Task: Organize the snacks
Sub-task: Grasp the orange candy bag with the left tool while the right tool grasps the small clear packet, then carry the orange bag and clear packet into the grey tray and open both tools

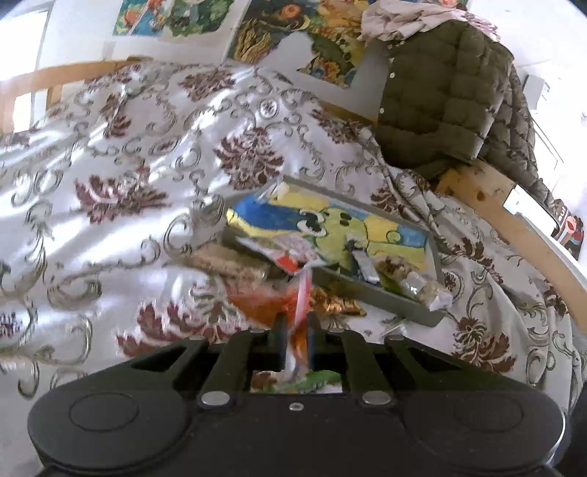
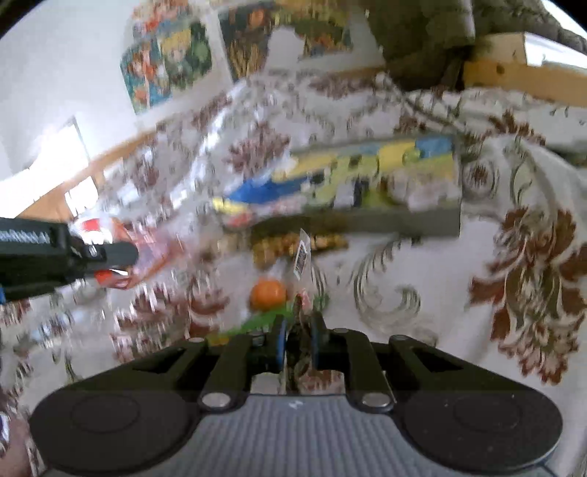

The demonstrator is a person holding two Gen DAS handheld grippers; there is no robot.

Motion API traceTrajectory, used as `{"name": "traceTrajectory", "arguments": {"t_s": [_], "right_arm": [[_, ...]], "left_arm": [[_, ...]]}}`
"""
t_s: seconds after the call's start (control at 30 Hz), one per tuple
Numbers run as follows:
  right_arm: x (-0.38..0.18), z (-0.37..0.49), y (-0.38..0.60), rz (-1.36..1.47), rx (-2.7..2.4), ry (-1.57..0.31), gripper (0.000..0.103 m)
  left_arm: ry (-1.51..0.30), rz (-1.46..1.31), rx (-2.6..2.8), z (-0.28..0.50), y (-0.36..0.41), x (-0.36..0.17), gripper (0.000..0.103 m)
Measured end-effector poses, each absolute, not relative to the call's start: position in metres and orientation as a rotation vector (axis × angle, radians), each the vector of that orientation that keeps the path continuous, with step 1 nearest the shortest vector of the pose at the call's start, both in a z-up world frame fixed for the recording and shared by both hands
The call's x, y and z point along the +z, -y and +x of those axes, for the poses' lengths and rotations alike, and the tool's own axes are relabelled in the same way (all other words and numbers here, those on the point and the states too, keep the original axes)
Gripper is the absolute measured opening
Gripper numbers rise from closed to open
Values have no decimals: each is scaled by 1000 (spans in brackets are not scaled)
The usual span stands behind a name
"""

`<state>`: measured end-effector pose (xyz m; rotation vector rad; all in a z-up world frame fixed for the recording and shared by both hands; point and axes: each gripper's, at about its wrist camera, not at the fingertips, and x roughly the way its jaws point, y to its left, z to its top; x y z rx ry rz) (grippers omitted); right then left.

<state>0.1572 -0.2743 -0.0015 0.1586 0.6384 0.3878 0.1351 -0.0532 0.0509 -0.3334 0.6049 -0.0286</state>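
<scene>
A grey tray [image 1: 400, 299] with a blue, yellow and green cartoon bottom lies on the patterned cloth; it holds several snack packets [image 1: 411, 279]. More packets [image 1: 227, 262] lie beside its near left side. My left gripper [image 1: 295, 323] is shut on an orange and red snack bag [image 1: 264, 302], held above the cloth. My right gripper [image 2: 297, 324] is shut on a clear packet with an orange ball and green print [image 2: 269, 293]. The tray [image 2: 367, 220] is ahead of it, blurred. The left gripper [image 2: 121, 253] shows at the left with its bag [image 2: 154, 257].
A floral satin cloth [image 1: 110, 165] covers the surface. A green quilted jacket [image 1: 440, 95] hangs on a wooden frame [image 1: 488, 194] at the back right. Colourful posters [image 1: 279, 33] are on the wall behind.
</scene>
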Motion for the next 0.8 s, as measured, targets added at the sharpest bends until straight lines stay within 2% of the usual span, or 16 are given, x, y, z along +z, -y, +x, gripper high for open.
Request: {"name": "traceTrajectory", "arguments": {"t_s": [0.17, 0.43, 0.6, 0.67, 0.73, 0.8], "right_arm": [[9, 169, 283, 189, 368, -537, 14], [-4, 189, 284, 211, 364, -582, 14], [-6, 190, 278, 202, 394, -591, 14], [-6, 189, 275, 196, 404, -594, 15], [-5, 188, 272, 189, 413, -594, 15], [-5, 187, 271, 182, 418, -590, 15]], "left_arm": [[-584, -308, -76, 149, 62, 56, 0], [-642, -318, -62, 155, 55, 38, 1], [-717, -358, -4, 135, 41, 13, 17], [-747, -393, 21, 125, 38, 4, 39], [-787, -435, 27, 119, 40, -4, 51], [-814, -468, -8, 116, 47, -12, 55]]}}
